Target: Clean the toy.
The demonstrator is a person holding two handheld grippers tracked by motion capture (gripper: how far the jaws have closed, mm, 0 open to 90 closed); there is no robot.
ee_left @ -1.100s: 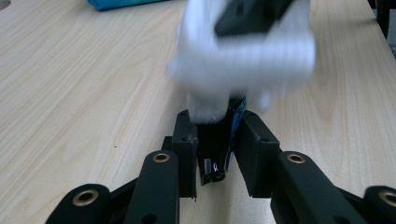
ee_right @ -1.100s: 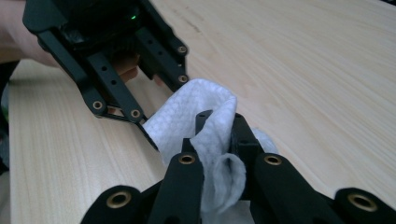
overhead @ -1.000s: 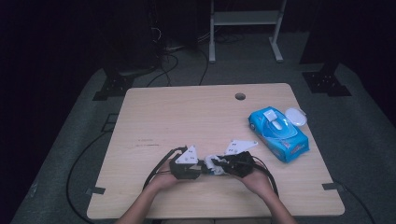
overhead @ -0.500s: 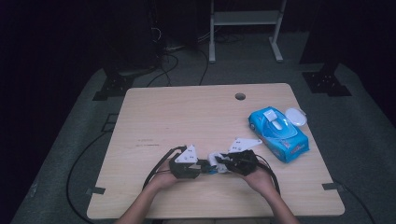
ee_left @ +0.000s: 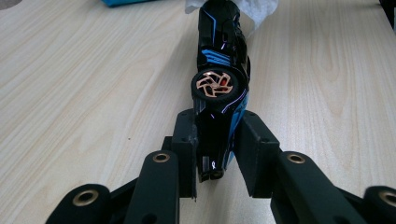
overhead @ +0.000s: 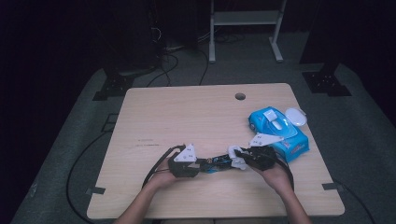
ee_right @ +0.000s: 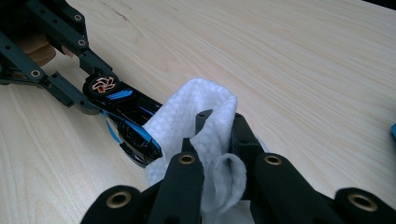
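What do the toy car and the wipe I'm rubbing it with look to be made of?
Toy car: probably hard glossy plastic, black with blue stripes; the body reflects light, and the wheel has a copper-coloured rim. Wipe: soft white nonwoven or paper-like sheet, matte, with a fine dimpled texture; it folds limply in the right gripper.

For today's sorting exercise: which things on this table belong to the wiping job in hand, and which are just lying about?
In the job:
- black toy car with blue stripes and copper wheels, clamped in the left tongs
- white textured wipe, pinched in the right tongs against the car

Lying about:
- blue plastic wipes packet with its white lid open
- round hole in the light wooden table
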